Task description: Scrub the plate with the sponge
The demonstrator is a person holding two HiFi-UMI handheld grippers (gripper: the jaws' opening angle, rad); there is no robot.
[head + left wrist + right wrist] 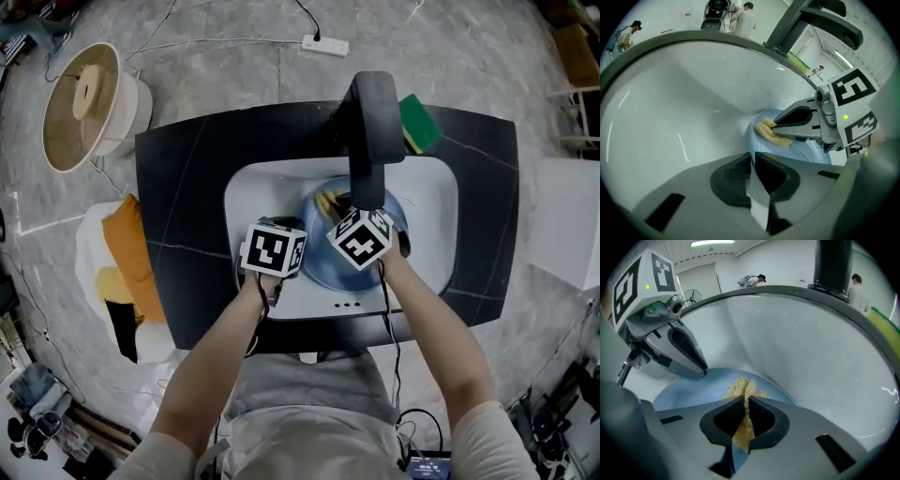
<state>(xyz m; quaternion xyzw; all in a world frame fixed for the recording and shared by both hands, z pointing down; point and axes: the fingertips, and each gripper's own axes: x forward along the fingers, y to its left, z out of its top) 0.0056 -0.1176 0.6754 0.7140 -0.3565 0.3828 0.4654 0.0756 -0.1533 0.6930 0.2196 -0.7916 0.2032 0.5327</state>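
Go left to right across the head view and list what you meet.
Round tan-topped tub → orange cloth → left gripper on the blue plate rim → right gripper holding the yellow sponge → green sponge → white box.

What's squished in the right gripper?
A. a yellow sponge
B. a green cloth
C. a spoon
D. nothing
A: the right gripper is shut on a yellow sponge, which sticks out past its tips above the blue plate.
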